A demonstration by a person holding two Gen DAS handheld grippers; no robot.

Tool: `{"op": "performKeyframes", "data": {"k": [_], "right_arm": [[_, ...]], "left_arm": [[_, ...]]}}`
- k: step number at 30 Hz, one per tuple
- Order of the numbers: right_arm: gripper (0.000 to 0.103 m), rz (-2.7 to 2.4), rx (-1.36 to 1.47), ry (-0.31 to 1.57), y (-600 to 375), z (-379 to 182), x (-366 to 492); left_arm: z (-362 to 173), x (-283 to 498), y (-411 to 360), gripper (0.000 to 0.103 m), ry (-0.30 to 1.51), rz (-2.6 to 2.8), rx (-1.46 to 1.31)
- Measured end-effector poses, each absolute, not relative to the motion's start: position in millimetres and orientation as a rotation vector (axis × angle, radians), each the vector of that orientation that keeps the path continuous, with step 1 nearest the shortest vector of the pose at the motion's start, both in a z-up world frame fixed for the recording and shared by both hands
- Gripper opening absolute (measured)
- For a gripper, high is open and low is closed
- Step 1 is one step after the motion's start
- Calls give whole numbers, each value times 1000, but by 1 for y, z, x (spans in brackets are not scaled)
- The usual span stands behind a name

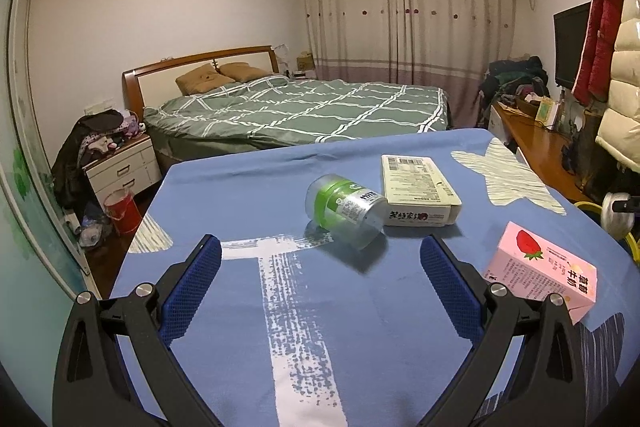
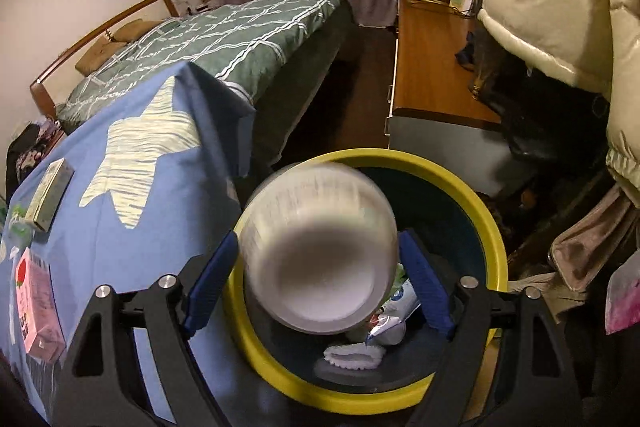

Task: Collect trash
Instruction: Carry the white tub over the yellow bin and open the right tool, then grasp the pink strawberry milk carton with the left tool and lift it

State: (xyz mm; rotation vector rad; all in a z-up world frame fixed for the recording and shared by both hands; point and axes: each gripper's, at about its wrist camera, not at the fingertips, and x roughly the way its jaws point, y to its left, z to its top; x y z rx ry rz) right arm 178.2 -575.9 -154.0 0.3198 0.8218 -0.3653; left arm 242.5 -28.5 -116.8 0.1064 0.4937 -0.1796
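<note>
The yellow-rimmed bin [image 2: 494, 227], holding wrappers [image 2: 390, 311], lies under the right claw [image 2: 320, 283], spread around a blurred cup [image 2: 320, 247], while the left claw [image 1: 320, 267] gapes empty, jar [image 1: 344, 211] at twelve o'clock, carton [image 1: 540, 275] at three on the worktop [image 1: 256, 187].

My left gripper [image 1: 320, 259] has matte black angular arms with triangular cut-outs and silver round screws at the joints. My right gripper [image 2: 316, 259] matches it, and both carry blue textured pads [image 1: 192, 291].

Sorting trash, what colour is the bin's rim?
Yellow, on the bin; right wrist view shows it best.
</note>
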Motion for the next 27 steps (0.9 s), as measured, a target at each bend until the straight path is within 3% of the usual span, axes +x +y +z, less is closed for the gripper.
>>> {"op": "performKeyframes", "data": {"k": [12,27], "right_arm": [[84,-344,330,811,-569,-153,175],[84,-307,397,771,-582,-153,153]], "left_arm": [[-119,235,-63,98,539,-380,164],[-130,185,-200,98,711,-673,264]]}}
